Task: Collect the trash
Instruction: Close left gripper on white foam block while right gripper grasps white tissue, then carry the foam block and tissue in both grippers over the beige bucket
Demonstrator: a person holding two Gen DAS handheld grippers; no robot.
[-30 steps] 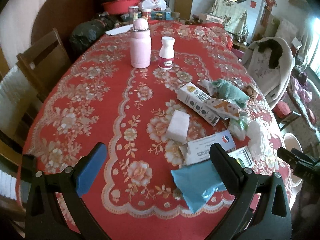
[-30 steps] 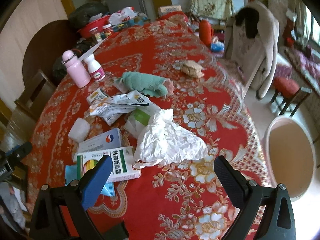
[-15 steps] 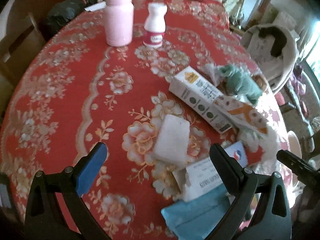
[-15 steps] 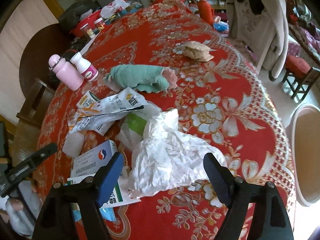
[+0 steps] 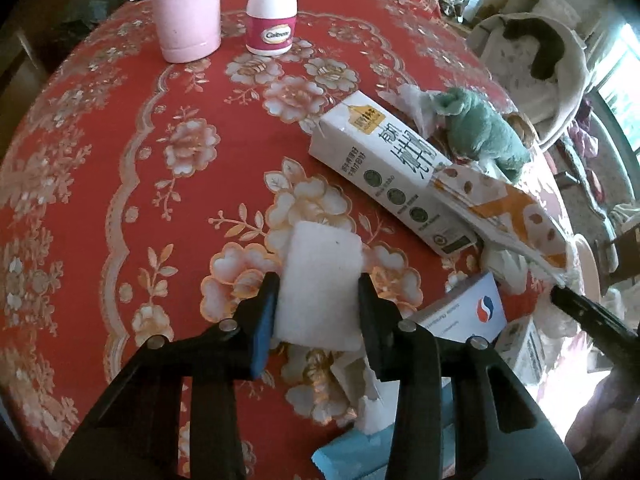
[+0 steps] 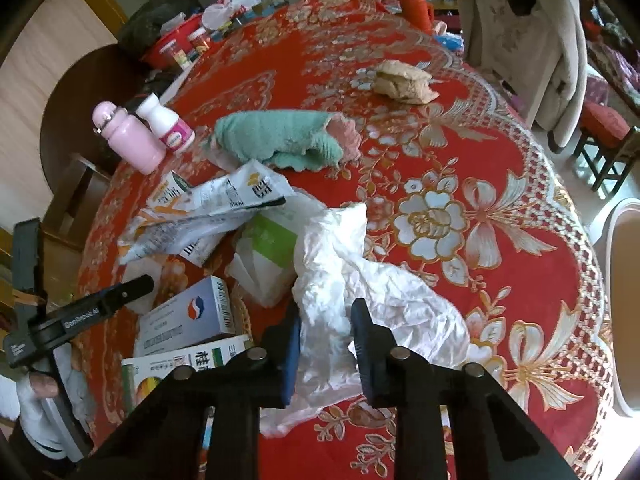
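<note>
The white foam pad (image 5: 320, 288), near centre on the red floral tablecloth (image 5: 120, 200), now sits between the closing left gripper (image 5: 318, 304) pads, which stood wide apart a second ago. The right gripper (image 6: 326, 332), wide before, now clamps the crumpled white paper (image 6: 340, 280). The far white bottle (image 5: 272, 8) reads "Caltrate", I think.

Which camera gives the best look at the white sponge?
The left wrist view. The sponge sits centred and close there, its whole top face visible, with the left tool closing on its sides. In the right wrist view I can't make it out; the left tool's arm and the boxes cover that spot.
</note>
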